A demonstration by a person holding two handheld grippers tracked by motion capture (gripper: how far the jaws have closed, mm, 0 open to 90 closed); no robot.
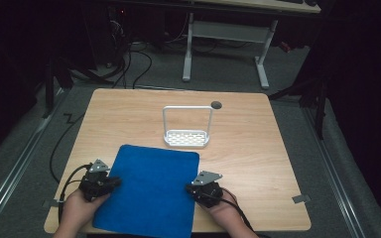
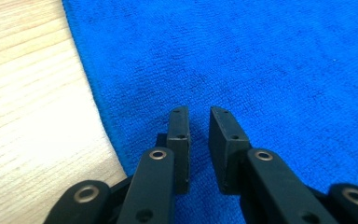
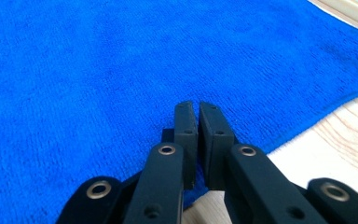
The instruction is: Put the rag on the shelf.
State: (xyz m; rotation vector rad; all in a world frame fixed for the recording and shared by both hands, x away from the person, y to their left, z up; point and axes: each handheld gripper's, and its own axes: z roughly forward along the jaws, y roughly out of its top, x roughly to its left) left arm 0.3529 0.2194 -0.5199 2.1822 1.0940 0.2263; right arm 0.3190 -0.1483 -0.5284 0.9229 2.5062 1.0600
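— Centrally, what lies on the wooden surface (image 1: 258,148)?

— A blue cloth (image 1: 149,191) lies flat at the near edge, between the two hands. Beyond it, near the middle of the surface, stands a white rack (image 1: 187,135) with a perforated base and a tall rectangular wire handle. A small dark round disc (image 1: 216,104) sits just beyond the rack's right upright.

— Where are the tongs?

— The left tongs (image 1: 113,181) rest at the cloth's left edge, held by the left hand (image 1: 77,210). The right tongs (image 1: 191,188) rest at the cloth's right edge, held by the right hand (image 1: 223,213). Each carries a grey three-cornered plate on top, and a black cable trails from each.

— And their state?

— In the left gripper view, the left tongs (image 2: 199,126) show a narrow gap between the jaws, which sit over the blue cloth (image 2: 242,60) just inside its edge; the pale surface (image 2: 32,107) lies alongside. Nothing is held between them. In the right gripper view, the right tongs (image 3: 199,123) are nearly closed, with only a thin slit between the jaws, over the blue cloth (image 3: 98,70) close to its hem; the surface (image 3: 340,135) shows beside them. Whether any fabric is pinched there cannot be told.

— What lies beyond the surface?

— A grey floor, with the white legs of a desk (image 1: 225,44) and dark cables.
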